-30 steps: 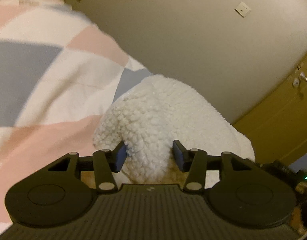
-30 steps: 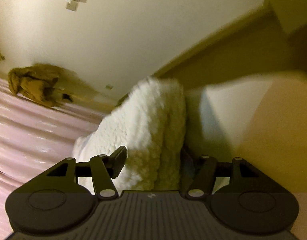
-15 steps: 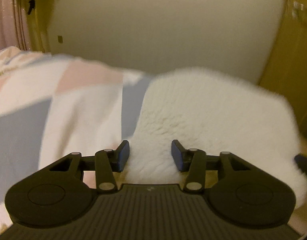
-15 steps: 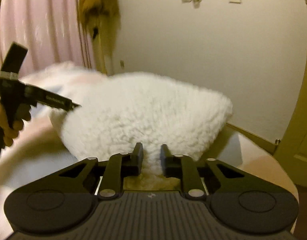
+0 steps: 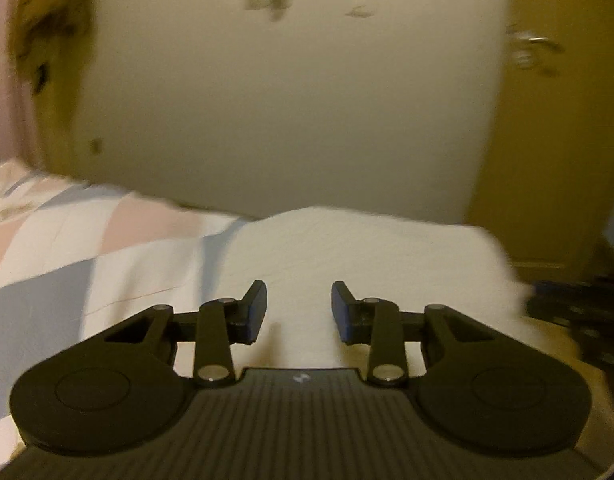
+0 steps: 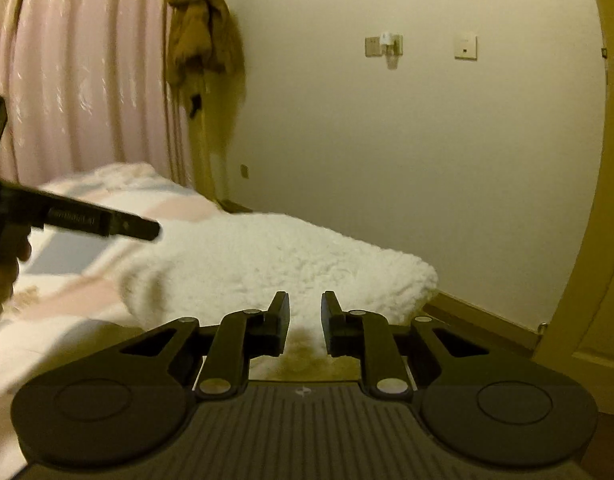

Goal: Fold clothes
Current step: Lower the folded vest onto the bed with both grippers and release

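Found white fluffy fleece garment lying flat on patchwork bedspread, long axis crosswise. Noted right gripper and left gripper both parted, empty, at near edge.

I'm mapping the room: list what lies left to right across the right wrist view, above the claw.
Other claw → pink curtain → brown garment hanging → white fleece on the bed → wall plates → door.
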